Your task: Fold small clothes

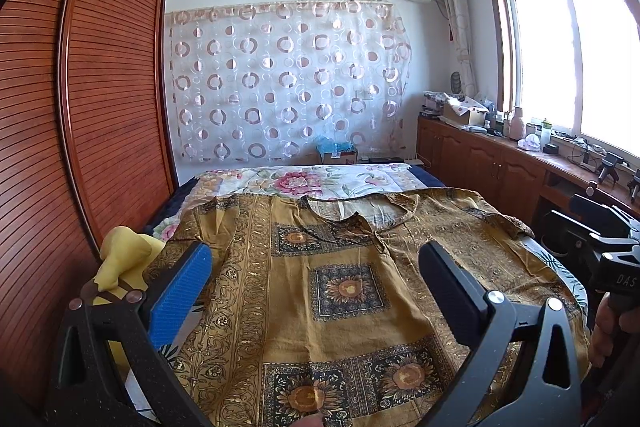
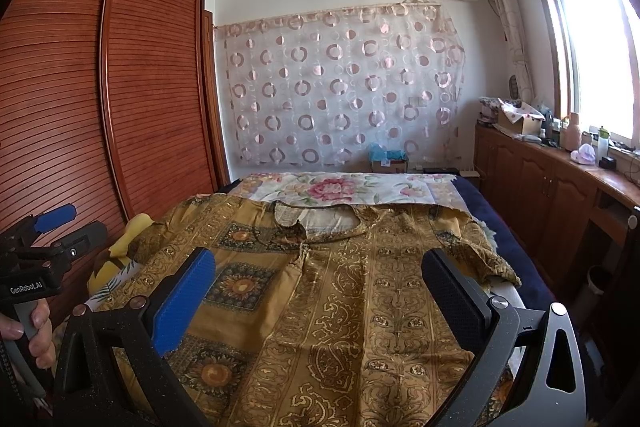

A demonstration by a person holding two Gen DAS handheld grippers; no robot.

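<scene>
Our left gripper (image 1: 316,275) and right gripper (image 2: 320,279) hover with jaws spread wide, gripping nothing, above the mustard patterned blouse (image 1: 340,291) spread flat on the bed (image 2: 516,251); a yellow plush toy (image 1: 124,251) sits at nine o'clock.

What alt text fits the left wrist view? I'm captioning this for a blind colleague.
A mustard-brown patterned cotton shirt lies spread flat, neckline away from the camera, on a bed with a floral sheet. The open left gripper hovers above it, holding nothing. A yellow plush toy sits beside the brown slatted wardrobe.
</scene>
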